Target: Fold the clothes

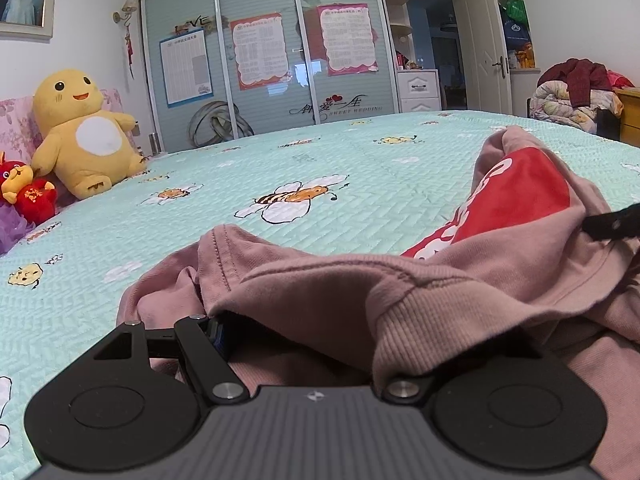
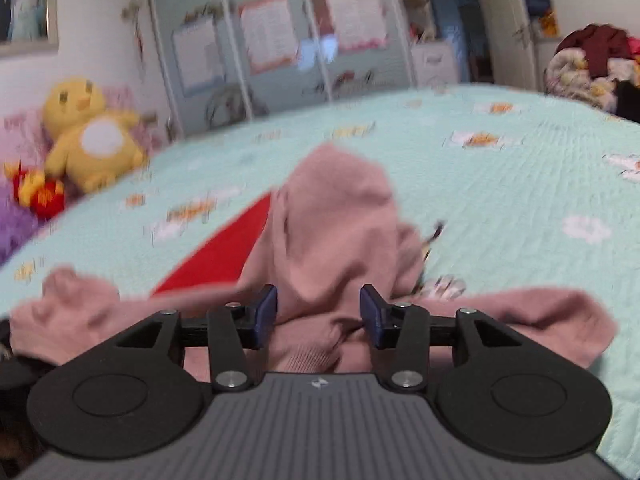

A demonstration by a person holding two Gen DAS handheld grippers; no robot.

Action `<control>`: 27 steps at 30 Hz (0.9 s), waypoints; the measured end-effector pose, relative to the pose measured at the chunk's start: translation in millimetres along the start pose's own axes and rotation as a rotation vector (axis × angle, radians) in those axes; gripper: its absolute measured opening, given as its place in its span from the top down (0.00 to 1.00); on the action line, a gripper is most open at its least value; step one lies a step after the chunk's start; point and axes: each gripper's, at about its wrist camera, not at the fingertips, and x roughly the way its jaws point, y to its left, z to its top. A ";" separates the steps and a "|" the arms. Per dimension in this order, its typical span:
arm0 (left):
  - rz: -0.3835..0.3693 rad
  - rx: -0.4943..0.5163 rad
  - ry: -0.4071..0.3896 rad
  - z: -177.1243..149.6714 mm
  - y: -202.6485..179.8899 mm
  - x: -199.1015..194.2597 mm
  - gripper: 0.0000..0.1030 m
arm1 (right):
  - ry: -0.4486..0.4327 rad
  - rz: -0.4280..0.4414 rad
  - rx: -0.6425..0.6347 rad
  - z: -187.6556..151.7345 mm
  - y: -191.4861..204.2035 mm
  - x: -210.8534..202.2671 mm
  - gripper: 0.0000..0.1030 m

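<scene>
While crumpled on one bedspread [image 1: 192, 232], one pink sweatshirt [image 1: 320, 292] amid two spread tools: left tool [image 1: 304, 340], right tool [image 2: 318, 316].

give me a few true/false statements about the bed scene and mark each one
1. The pink sweatshirt lies crumpled, not folded. True.
2. The bedspread is plain white. False: it is mint green with bee and flower prints.
3. A yellow plush toy sits at the left side of the bed. True.
4. The right gripper has its jaws clamped flat together. False: there is a gap between them, with pink fabric in it.
5. The sweatshirt carries a blue patch. False: the patch is red with white lettering.
</scene>
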 end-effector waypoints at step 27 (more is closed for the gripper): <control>-0.001 -0.003 0.009 0.5 -0.6 1.7 0.23 | -0.056 0.079 -0.115 -16.4 39.5 -4.3 0.33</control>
